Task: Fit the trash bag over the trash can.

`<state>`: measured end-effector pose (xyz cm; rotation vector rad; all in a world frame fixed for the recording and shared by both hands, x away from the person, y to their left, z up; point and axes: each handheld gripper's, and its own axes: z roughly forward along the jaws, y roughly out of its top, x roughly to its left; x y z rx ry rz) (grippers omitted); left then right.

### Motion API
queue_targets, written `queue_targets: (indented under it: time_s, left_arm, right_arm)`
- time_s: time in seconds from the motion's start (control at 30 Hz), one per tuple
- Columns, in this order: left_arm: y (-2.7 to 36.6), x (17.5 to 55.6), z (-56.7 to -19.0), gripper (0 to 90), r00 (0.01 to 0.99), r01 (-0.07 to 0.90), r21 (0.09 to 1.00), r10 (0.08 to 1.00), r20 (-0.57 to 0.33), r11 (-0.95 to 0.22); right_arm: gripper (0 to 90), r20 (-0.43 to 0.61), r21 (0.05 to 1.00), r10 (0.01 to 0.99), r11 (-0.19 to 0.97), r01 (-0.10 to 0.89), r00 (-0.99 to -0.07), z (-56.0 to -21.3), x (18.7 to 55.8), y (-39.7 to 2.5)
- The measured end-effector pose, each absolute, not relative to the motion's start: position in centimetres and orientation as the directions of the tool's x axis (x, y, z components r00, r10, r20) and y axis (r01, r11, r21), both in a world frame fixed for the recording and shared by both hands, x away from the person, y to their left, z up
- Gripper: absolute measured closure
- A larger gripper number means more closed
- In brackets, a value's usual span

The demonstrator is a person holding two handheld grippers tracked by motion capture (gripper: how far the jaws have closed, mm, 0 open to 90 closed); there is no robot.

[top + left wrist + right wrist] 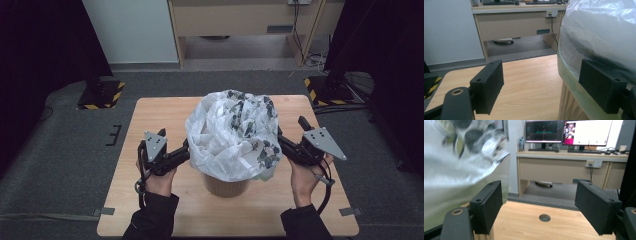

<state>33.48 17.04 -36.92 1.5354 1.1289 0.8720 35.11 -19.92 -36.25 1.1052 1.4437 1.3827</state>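
While both jaw pairs stand wide, left gripper (186,150) and right gripper (281,141) flank the patterned white plastic bag (232,132) lining the brown ribbed bin (226,186).

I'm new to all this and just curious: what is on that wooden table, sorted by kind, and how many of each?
Brown ribbed bin: 1
White plastic bag with dark print, bulging over the bin: 1
Hand-held grippers, left gripper and right gripper, both open beside the bag: 2
Total: 4
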Motion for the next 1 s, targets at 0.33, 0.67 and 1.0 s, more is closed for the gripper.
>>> queue_targets:
  time_s: [0.33, 0.67, 1.0]
  left_arm:
    - [17.1, 33.4, -37.2, 19.1, 0.306, 0.233, 0.970, 0.952, -0.014, -0.061]
    - [17.1, 33.3, -37.5, 18.4, 0.316, 0.236, 0.969, 0.949, -0.006, -0.073]
    - [17.1, 33.3, -37.2, 18.4, 0.316, 0.230, 0.970, 0.949, 0.001, -0.077]
  right_arm:
    - [23.5, -0.004, 0.994, 0.949, 0.038, 0.100, -0.315, -38.7, 35.3, -18.8]
    - [22.6, 0.000, 0.989, 0.953, 0.046, 0.143, -0.304, -41.1, 35.4, -19.5]
    - [20.3, 0.120, 0.993, 0.960, -0.116, 0.033, -0.253, -36.8, 34.4, -23.7]
